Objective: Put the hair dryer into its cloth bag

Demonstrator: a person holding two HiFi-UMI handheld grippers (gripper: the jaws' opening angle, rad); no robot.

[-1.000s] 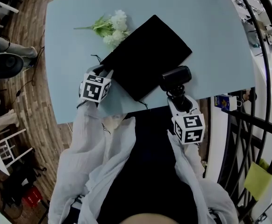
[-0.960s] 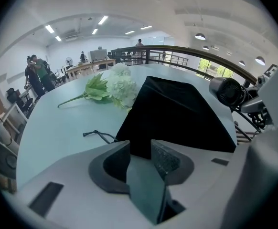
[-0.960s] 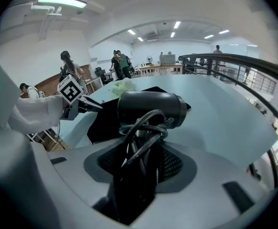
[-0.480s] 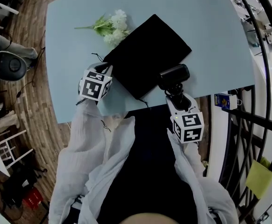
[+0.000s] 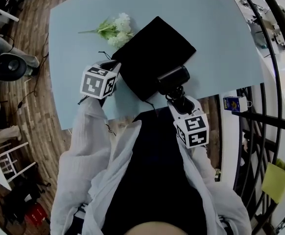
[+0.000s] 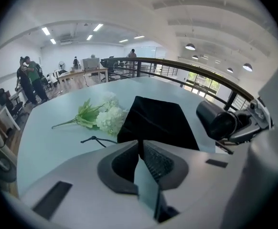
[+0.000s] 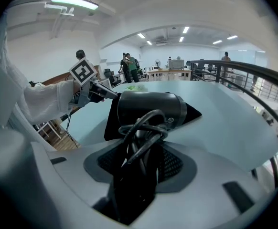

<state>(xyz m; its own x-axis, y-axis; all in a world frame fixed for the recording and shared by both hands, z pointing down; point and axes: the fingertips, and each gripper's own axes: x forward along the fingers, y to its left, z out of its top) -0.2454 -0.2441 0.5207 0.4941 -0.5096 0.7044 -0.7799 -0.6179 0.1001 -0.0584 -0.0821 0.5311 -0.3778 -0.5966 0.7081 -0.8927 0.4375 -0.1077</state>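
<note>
L gripper [image 6: 140, 146]: fingers [image 6: 160, 165] have just been closing and are now nipped together on the left corner of the cloth bag [image 6: 158, 120]. Black fabric is pinched in the slit btwn the 2. Drawstring [image 6: 92, 139] trails off that corner to the left across the bench [image 6: 48, 147].

R gripper [image 7: 141, 144]: fingers [image 7: 176, 162] clamped on the hair dryer [image 7: 148, 108] by its handle. Cord [image 7: 140, 128] is looped round the handle and caught in the grip too. Barrel is roughly level, lying crosswise to the gripper.

From above:
- Bag [image 5: 154, 50] is a dark rectangle set diagonal, mid-bench, most of it lying flat.
- Dryer [image 5: 172, 76] is at the bag's near-right edge, barrel overlapping that edge, fully outside the bag. Can't tell if it touches the cloth.
- L gripper [image 5: 114, 65] is at the bag's left corner. R gripper [image 5: 179, 99] is just near of the dryer.
- The 2 grippers are apart, w/ the bag's near corner btwn them.

Other:
- Bunch of white flowers [image 5: 117, 28] w/ green leaves lies on the bench, right against the bag's far-left edge.
- Curved dark railing [image 5: 274, 82] runs past the bench on the right.
- Wood floor [image 5: 30, 97] on the left.
- A few people [image 6: 31, 78] stand well back, beyond the far end of the bench.
</note>
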